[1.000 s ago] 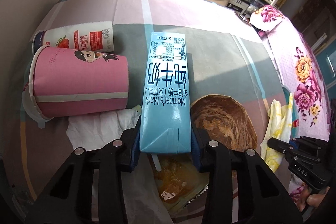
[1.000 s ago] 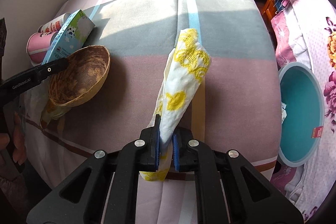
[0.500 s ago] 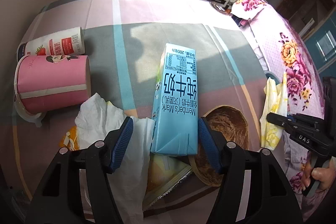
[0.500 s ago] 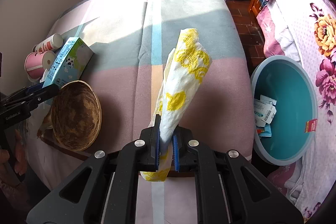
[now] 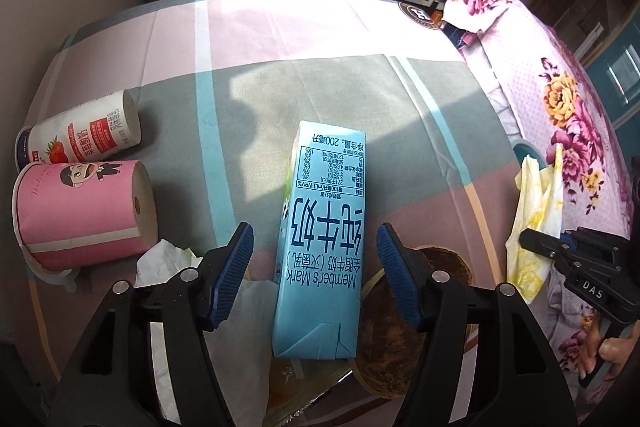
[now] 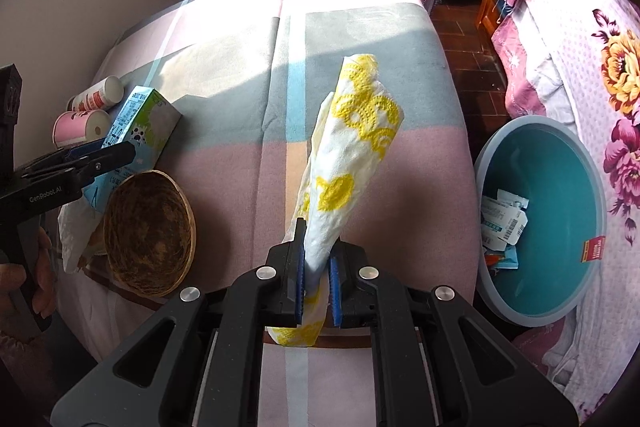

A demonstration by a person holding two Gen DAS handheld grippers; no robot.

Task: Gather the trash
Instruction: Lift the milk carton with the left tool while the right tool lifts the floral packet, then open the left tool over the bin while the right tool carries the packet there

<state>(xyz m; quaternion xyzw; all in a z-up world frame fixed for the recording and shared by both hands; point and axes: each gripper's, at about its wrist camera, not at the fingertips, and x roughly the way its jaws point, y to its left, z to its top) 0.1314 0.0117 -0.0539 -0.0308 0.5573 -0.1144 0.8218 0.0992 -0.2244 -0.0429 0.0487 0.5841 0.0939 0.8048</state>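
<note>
Sunlight falls across a table draped in a pink, grey and blue striped cloth, with a sofa behind it and a floral-covered bed to the right. On the floor between table and bed sits a teal bin that already holds a few scraps of paper. The right gripper is clamped on a rolled yellow-patterned napkin, which stands up out of its jaws above the table's near edge, left of the bin. The left gripper has its jaws spread wide, with a blue milk carton lying between them and touching neither pad; the carton's near end rests over a brown bowl and some crumpled tissue. Two cups lie on their sides to the left, a pink cup and a strawberry cup. The step in hand looks like carrying the napkin to the bin. To do it well, I would swing the right gripper over until the napkin hangs above the middle of the bin, tip it downward, and only then let go, since the light paper could catch the rim or drift onto the floor. The carton seems next for the left gripper; closing across its narrow sides should give a firm hold.
</note>
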